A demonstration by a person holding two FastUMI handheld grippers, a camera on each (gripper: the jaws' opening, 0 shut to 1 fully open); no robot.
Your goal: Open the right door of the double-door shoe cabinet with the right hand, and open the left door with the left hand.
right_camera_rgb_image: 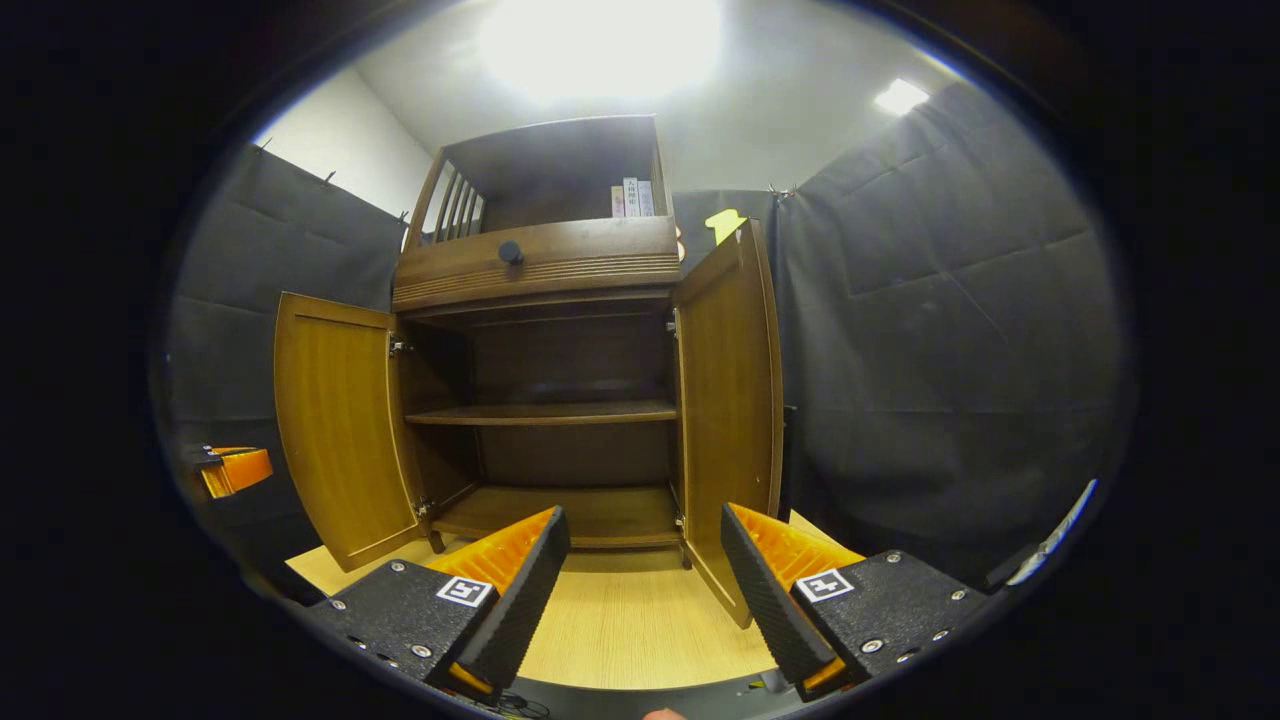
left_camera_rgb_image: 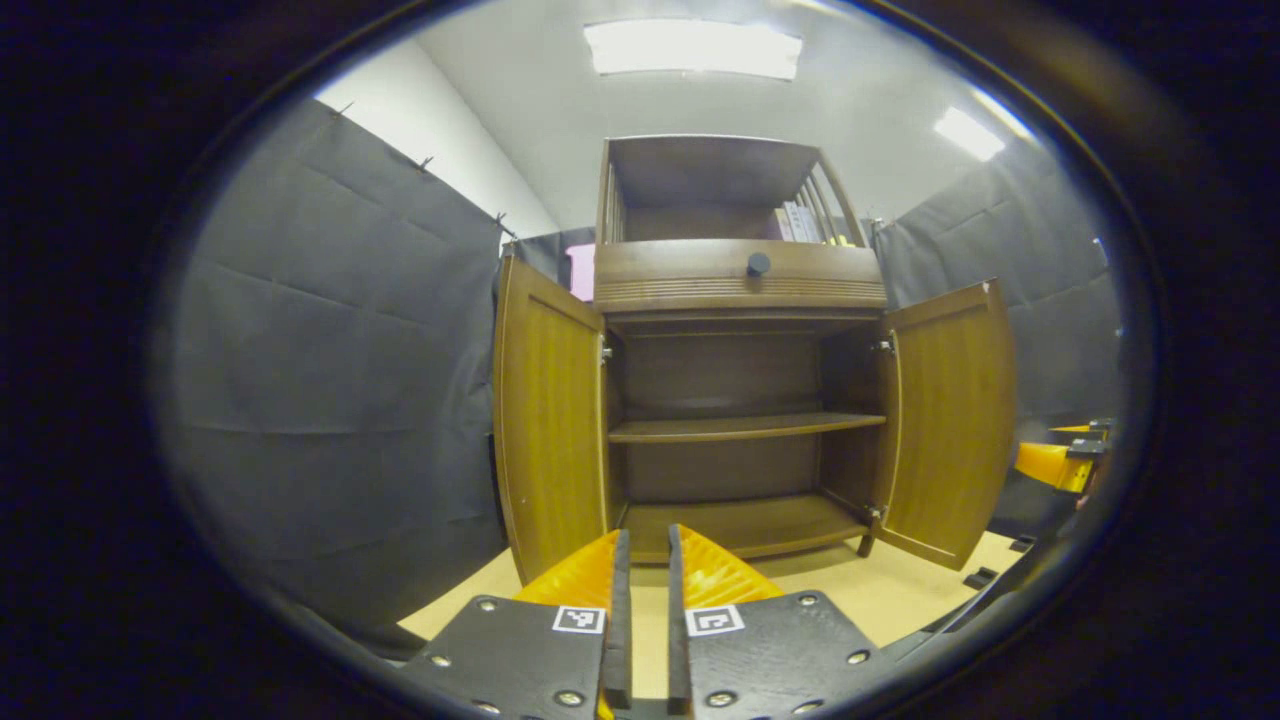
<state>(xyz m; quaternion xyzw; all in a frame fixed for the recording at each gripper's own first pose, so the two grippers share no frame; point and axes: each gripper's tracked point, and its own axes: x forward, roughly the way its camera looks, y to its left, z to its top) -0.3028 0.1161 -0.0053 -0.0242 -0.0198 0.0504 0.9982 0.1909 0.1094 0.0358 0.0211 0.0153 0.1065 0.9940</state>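
Both doors (left_camera_rgb_image: 548, 420) (right_camera_rgb_image: 728, 400) swung wide — left gripper (left_camera_rgb_image: 645, 590) nearly closed, empty; right gripper (right_camera_rgb_image: 645, 580) spread wide, empty. Risk: a stray forward move knocks a door.

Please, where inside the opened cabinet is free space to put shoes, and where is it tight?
Both doors stand open. The middle shelf is bare from wall to wall, and so is the bottom board between the left door and right door. The wooden floor in front is also bare. Tighter: the top compartment, where books stand at its right end.
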